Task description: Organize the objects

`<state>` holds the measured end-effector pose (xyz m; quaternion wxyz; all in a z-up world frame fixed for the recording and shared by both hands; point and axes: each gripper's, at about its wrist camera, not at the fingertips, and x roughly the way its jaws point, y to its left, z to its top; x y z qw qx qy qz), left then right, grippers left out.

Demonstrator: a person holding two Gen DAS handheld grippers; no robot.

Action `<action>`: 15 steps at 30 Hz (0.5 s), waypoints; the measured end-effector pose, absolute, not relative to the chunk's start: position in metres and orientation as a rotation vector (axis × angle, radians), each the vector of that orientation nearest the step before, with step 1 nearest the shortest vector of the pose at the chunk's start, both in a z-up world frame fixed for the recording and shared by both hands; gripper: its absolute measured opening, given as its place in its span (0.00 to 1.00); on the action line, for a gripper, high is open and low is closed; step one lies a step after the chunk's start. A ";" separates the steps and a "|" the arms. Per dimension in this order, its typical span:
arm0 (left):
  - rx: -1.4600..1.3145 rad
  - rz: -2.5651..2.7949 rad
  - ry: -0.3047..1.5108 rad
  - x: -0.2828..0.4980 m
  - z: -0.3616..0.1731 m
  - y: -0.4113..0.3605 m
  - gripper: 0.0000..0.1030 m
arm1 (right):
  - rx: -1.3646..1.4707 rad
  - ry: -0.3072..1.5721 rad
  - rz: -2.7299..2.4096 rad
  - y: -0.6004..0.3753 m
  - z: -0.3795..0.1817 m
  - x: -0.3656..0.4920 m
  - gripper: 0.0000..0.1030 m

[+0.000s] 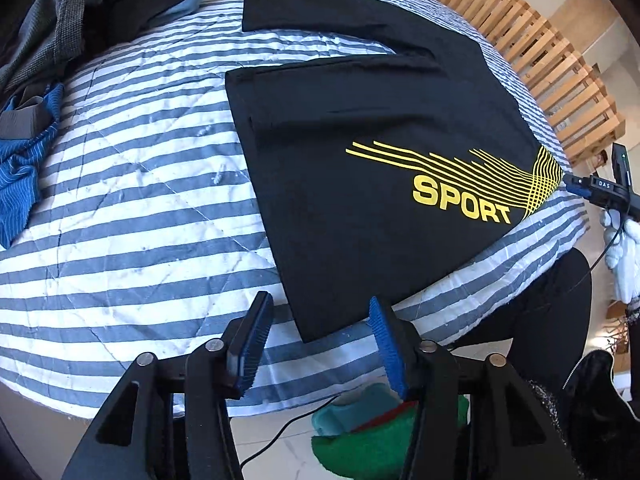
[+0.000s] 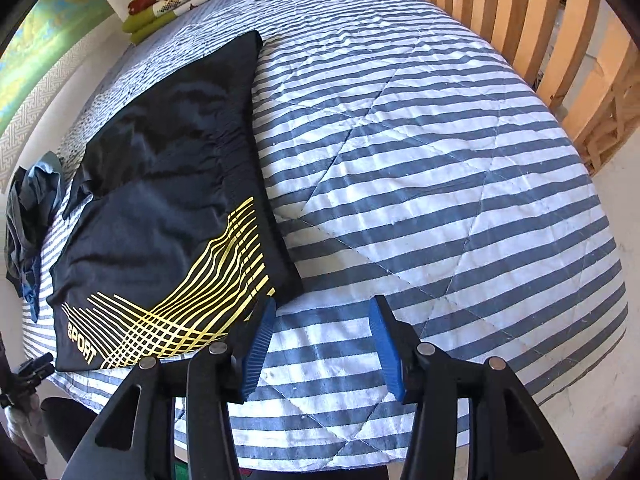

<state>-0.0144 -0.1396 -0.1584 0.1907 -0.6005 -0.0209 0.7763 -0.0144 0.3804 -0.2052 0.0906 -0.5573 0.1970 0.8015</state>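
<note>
The black shorts (image 1: 360,128) are showing as thin, smooth cloth with a slight sheen, their yellow print (image 1: 460,184) looking flat and rubbery. The striped quilt (image 1: 140,208) on the bed is lying as matt, crinkled cotton with stitched diamond seams. The pile of clothes (image 1: 60,40) is looking soft, woven and dull. The left tool (image 1: 316,344) and right tool (image 2: 320,344) are appearing as matt black plastic with ribbed blue pads (image 1: 384,344) and shiny metal pins. The slatted rail (image 2: 500,8) is showing bare, pale wood.
</note>
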 end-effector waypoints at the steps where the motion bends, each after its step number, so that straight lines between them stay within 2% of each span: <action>1: -1.685 2.177 -0.057 -0.015 -0.160 -0.137 0.27 | -1.654 0.599 2.386 0.381 -0.206 -0.014 0.43; 2: -1.683 2.181 -0.047 -0.015 -0.161 -0.133 0.20 | -1.655 0.607 2.393 0.381 -0.207 -0.015 0.44; 3: -1.680 2.184 -0.034 -0.015 -0.162 -0.131 0.06 | -1.660 0.612 2.400 0.379 -0.208 -0.016 0.44; 4: -1.676 2.178 -0.037 -0.014 -0.162 -0.130 0.03 | -1.670 0.615 2.404 0.379 -0.210 -0.018 0.45; 11: -1.657 2.182 0.011 0.006 -0.151 -0.131 0.04 | -1.693 0.731 2.404 0.381 -0.225 -0.032 0.46; 12: -1.658 2.189 0.006 0.007 -0.150 -0.132 0.06 | -1.693 0.740 2.401 0.380 -0.227 -0.034 0.46; 14: -1.661 2.205 -0.007 0.007 -0.148 -0.135 0.19 | -1.689 0.751 2.406 0.380 -0.227 -0.037 0.46; 15: -1.658 2.214 -0.010 0.006 -0.148 -0.135 0.38 | -1.686 0.756 2.409 0.379 -0.227 -0.038 0.46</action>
